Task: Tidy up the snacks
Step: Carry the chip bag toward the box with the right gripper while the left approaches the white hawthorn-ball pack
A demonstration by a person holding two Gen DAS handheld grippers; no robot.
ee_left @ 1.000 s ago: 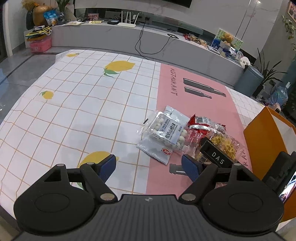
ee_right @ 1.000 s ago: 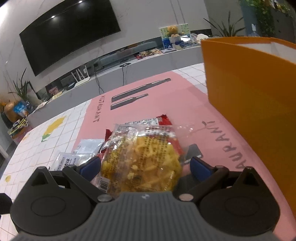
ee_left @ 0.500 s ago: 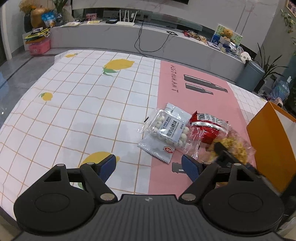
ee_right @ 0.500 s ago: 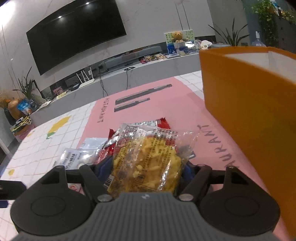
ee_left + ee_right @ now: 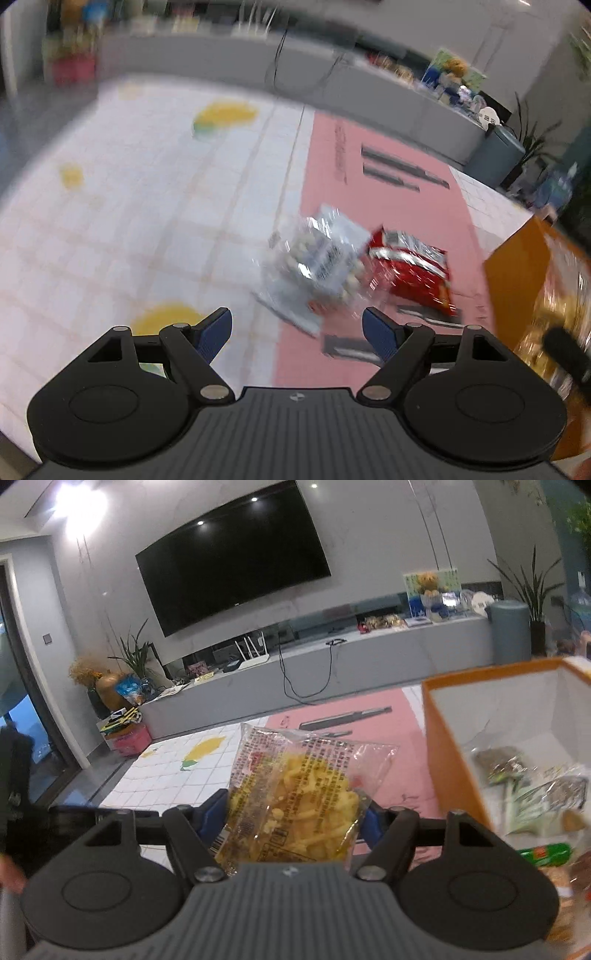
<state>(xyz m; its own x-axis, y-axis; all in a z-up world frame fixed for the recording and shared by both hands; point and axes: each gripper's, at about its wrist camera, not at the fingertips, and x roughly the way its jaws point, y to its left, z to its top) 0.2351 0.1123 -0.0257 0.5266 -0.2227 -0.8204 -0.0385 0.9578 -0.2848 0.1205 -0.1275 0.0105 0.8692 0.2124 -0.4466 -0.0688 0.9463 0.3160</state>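
Beside orange box (image 5: 448, 760), right gripper (image 5: 291, 812) clamps yellow snack packet (image 5: 295, 805), raised above rim. Left gripper (image 5: 297, 328) spread, empty. Risk: floppy packet snags rim, falls outside box.

Our left gripper (image 5: 297, 328): blue fingers spread wide, nothing between them, held low and near; our right gripper (image 5: 295, 818): fingers clamped on a packet, raised, pointing toward the far side.
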